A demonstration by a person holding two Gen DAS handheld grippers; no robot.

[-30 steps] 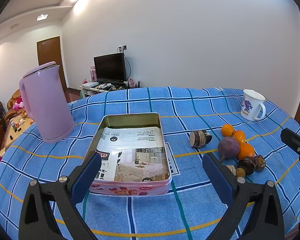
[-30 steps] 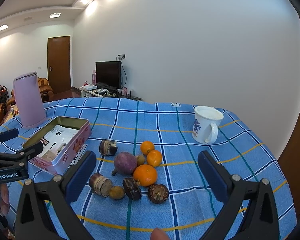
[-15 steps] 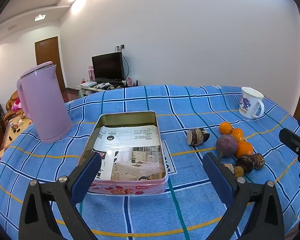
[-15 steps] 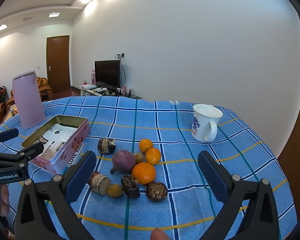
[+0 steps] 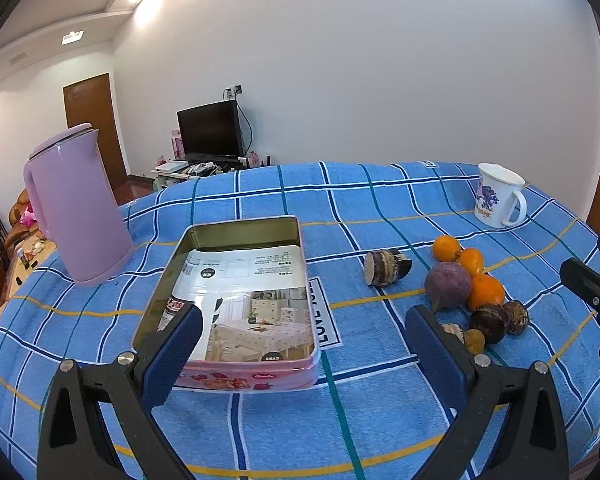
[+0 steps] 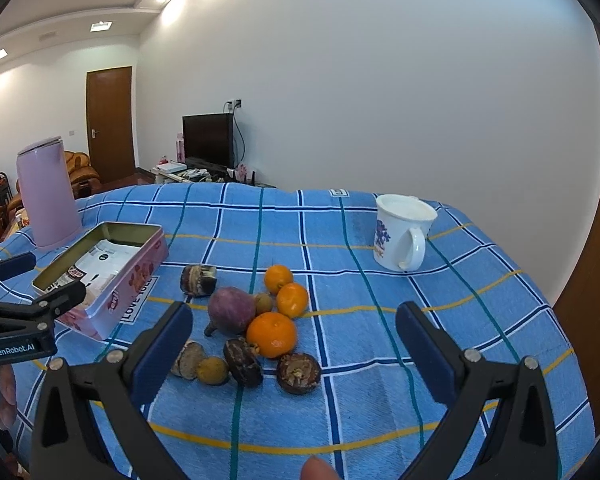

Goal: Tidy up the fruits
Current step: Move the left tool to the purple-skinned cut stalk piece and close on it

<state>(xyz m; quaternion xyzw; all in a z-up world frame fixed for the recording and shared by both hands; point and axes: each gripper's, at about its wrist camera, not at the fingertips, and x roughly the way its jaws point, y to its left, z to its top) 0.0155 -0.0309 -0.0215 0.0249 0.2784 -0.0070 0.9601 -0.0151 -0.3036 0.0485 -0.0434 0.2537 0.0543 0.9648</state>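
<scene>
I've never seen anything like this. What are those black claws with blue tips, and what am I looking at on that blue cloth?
No robot here: a person holds two hand tools, each a two-finger gripper with a camera looking along its fingers. One picture comes from the left gripper, the other from the right gripper. Both are open and hold nothing. On the checked cloth lies a pile of fruit: three oranges, the largest in front, a purple fruit and some dark brown ones. To the left lies an open pink tin with a printed leaflet inside. Behind it stands a lilac kettle; a white mug stands far right. The fruit probably goes into the tin.
</scene>
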